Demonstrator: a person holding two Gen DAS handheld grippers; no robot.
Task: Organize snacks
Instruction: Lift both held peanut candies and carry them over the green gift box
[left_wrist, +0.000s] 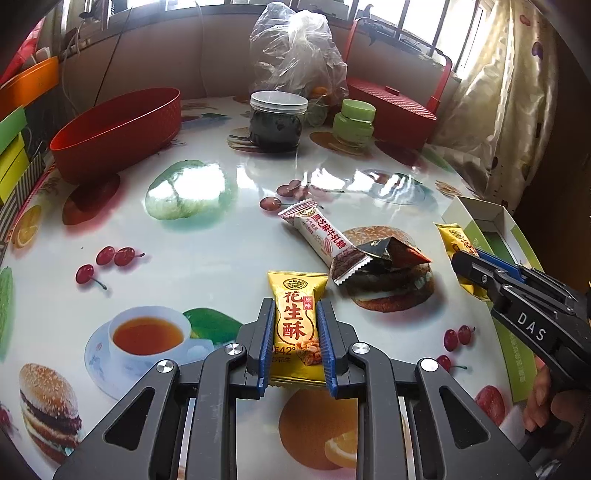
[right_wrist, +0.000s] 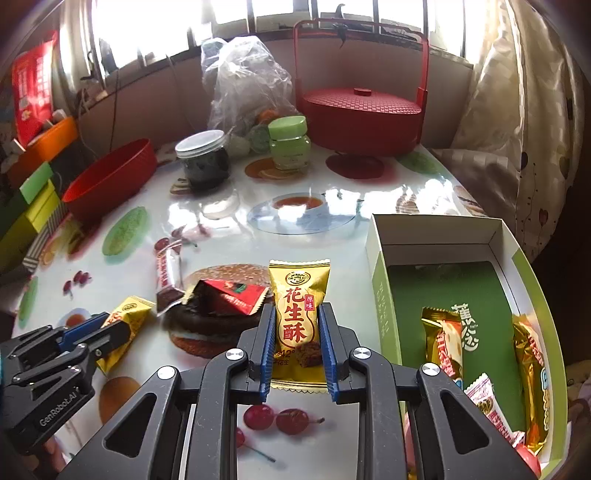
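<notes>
My left gripper (left_wrist: 296, 306) is shut on a yellow peanut-crisp packet (left_wrist: 297, 332) low over the printed tablecloth. In the right wrist view it shows at the lower left (right_wrist: 122, 326) with that packet (right_wrist: 127, 314). My right gripper (right_wrist: 296, 310) is shut on a second yellow packet (right_wrist: 298, 325), just left of the green-and-white box (right_wrist: 380, 280). Several wrapped snacks (right_wrist: 441, 336) lie inside the box. On the table between the grippers lie a white sesame-nougat packet (left_wrist: 317, 230) and a red-and-black triangular packet (left_wrist: 391, 251).
A red oval bowl (left_wrist: 114, 129) stands at the back left. A dark jar with a white lid (left_wrist: 277, 122), a green jar (left_wrist: 352, 122), a clear plastic bag (left_wrist: 295, 48) and a red lidded basket (left_wrist: 388, 107) line the far edge. A curtain hangs at the right.
</notes>
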